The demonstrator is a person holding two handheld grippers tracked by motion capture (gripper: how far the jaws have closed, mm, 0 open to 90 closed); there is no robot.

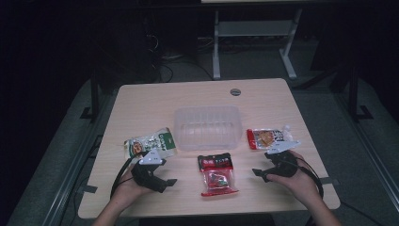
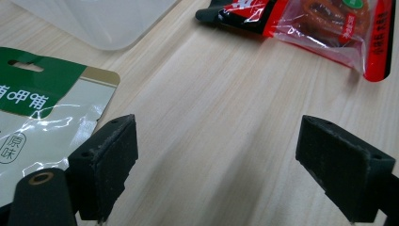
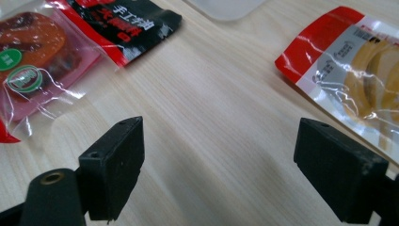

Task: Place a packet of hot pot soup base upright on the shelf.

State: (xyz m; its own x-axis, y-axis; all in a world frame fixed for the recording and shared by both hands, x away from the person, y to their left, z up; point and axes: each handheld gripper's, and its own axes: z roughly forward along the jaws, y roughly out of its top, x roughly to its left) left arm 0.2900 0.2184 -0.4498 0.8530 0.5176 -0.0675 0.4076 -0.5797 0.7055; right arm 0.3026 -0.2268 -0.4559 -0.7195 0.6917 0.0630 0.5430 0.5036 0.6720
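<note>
Three snack packets lie on the wooden table (image 1: 141, 101) around a clear plastic container (image 1: 208, 127). A green and white packet (image 1: 150, 143) lies at the left, a red and black packet (image 1: 216, 174) in front of the container, and a red and white packet (image 1: 268, 138) at the right. My left gripper (image 1: 164, 176) rests just below the green packet, open, with bare wood between its jaws (image 2: 221, 165); the green packet (image 2: 42, 108) lies beside its left jaw. My right gripper (image 1: 263, 165) sits open below the red and white packet (image 3: 357, 70), over bare table (image 3: 221, 165).
The container's corner (image 2: 99, 19) and the red and black packet (image 2: 320, 23) lie ahead of the left gripper. That same packet (image 3: 56, 42) lies to the front left of the right gripper. A round cable grommet (image 1: 235, 91) sits near the table's far edge.
</note>
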